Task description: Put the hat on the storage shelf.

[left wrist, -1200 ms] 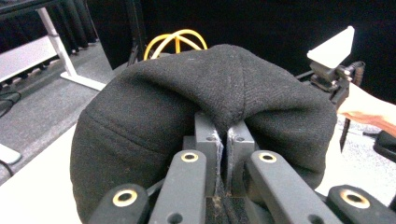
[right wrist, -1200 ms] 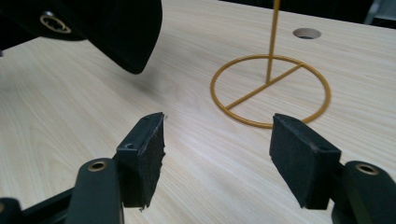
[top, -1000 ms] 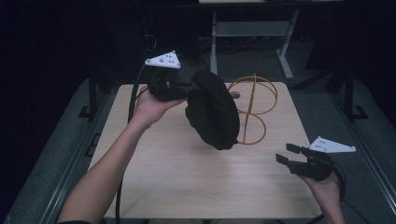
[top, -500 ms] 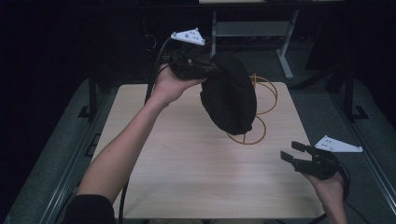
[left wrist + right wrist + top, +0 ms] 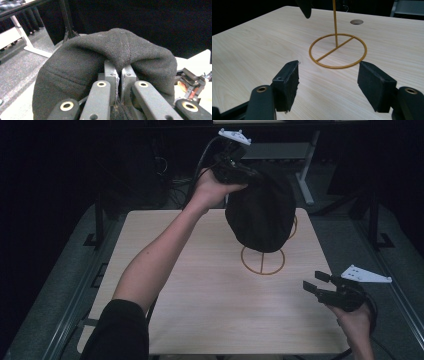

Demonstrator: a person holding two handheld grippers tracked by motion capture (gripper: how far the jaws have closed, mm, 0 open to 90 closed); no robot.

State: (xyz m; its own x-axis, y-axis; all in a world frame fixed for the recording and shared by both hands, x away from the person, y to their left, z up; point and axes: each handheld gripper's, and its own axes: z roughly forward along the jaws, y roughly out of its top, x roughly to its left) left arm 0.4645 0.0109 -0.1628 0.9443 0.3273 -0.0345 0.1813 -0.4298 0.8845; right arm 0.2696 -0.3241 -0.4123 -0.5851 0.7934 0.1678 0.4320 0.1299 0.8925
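Black cloth, a soft hat [image 5: 260,215], hangs in the air over the far half of the worktop [image 5: 200,290], toward 12 o'clock, pinched in the left claw [image 5: 235,170], whose jaws press together on a fold of it. It hides the top of the gold wire stand [image 5: 263,260]; its ring base and part of its upright stem show below. The right claw [image 5: 316,282] hovers at 4 o'clock, jaws wide, holding nothing.

Dim room, black surroundings; table [image 5: 200,320] evenly lit, soft shadows; near fingers [image 5: 287,85] slightly blurred.
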